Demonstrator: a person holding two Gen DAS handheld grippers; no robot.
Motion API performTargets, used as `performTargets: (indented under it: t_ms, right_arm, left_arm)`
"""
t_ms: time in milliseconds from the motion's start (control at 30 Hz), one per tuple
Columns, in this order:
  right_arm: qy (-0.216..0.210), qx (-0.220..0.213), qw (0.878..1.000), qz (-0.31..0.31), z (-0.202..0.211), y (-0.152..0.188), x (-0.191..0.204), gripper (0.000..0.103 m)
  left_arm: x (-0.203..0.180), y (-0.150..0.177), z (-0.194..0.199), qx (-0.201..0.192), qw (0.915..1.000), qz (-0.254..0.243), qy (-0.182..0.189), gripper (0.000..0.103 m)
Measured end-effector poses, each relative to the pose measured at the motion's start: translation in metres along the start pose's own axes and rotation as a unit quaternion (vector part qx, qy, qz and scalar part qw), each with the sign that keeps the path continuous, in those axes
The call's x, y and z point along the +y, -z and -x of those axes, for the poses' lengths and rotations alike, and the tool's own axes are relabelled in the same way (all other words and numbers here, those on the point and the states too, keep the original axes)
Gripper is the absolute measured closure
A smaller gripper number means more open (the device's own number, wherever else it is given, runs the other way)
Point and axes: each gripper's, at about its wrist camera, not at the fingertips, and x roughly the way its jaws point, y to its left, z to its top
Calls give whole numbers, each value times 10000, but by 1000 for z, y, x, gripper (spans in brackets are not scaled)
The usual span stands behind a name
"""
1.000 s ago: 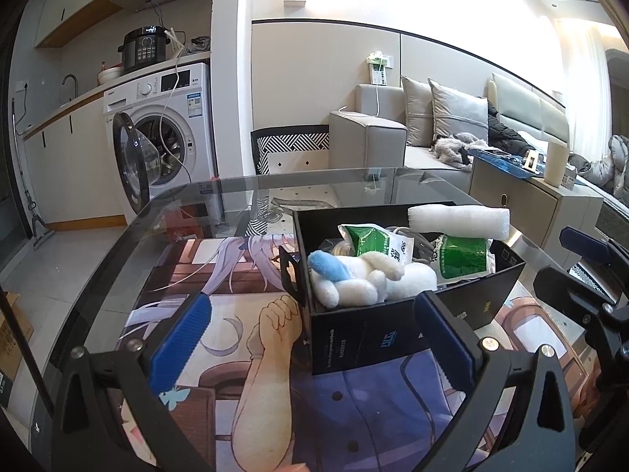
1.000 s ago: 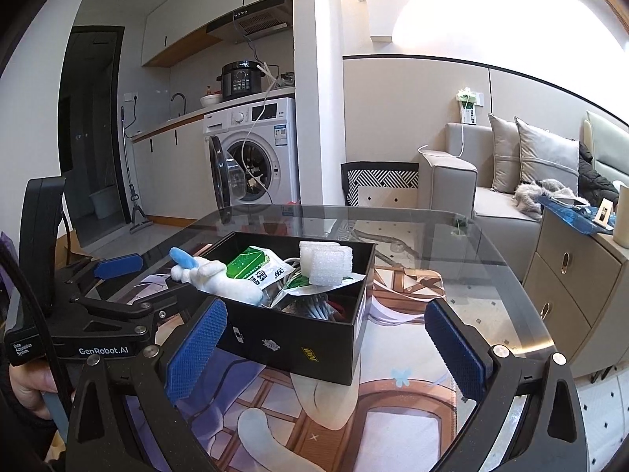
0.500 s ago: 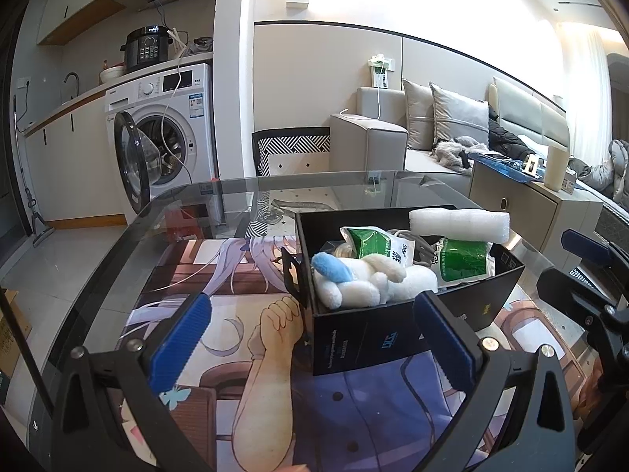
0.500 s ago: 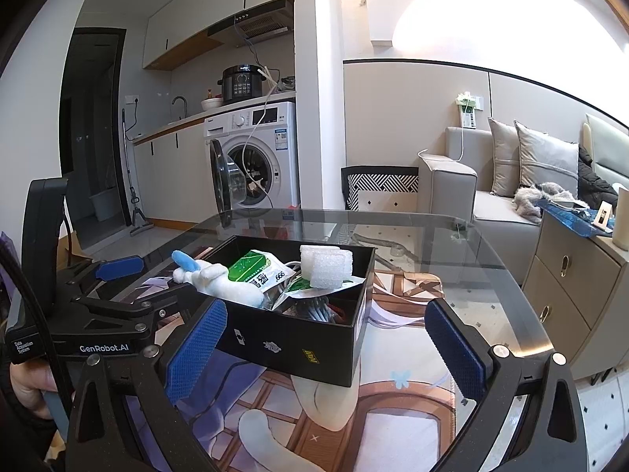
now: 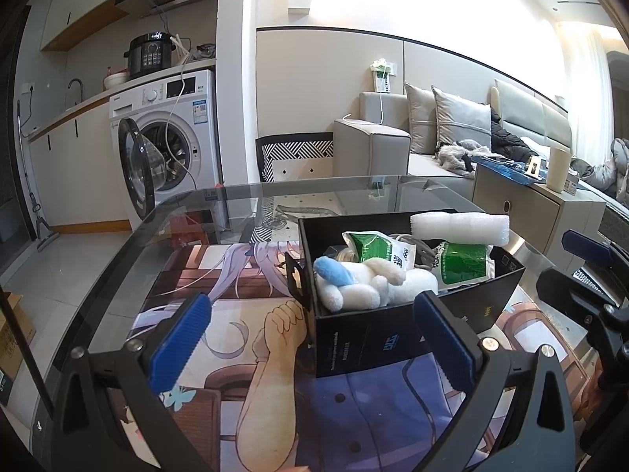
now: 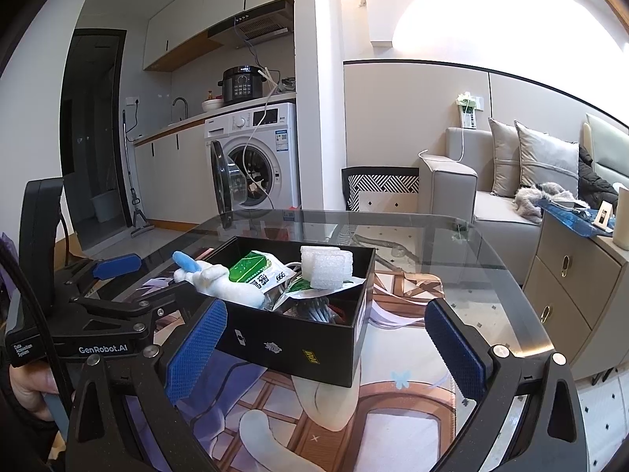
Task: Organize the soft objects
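Plush toy (image 5: 369, 285) sits in the black box (image 6: 298, 344) with green packets and foam. Both grippers, left (image 5: 314, 340) and right (image 6: 324, 344), gape wide, empty. Only the right view catches "GenRobot.AI" on the left one.

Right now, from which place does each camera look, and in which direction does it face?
Left wrist: sits on the left gripper, looks across the glass table at the black box from its plush toy end; own open fingers show, right gripper at the right edge.
Right wrist: sits on the right gripper, faces the box's other side; own open fingers show, left gripper and a hand at left.
Shared: box, toy, foam piece, washing machine.
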Motion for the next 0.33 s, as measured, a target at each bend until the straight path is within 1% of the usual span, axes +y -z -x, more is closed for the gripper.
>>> performTargets:
  t_ms: [167,333]
  right_arm:
    - [-20,30,10000,34,0,0,2,1]
    - [-31,88,9999,50,-3,0,3,1]
  left_arm:
    - [-4,-1,0,22,10000,-92,-25,0]
    - [-5,-1,0,-25,10000,-82,-9,0]
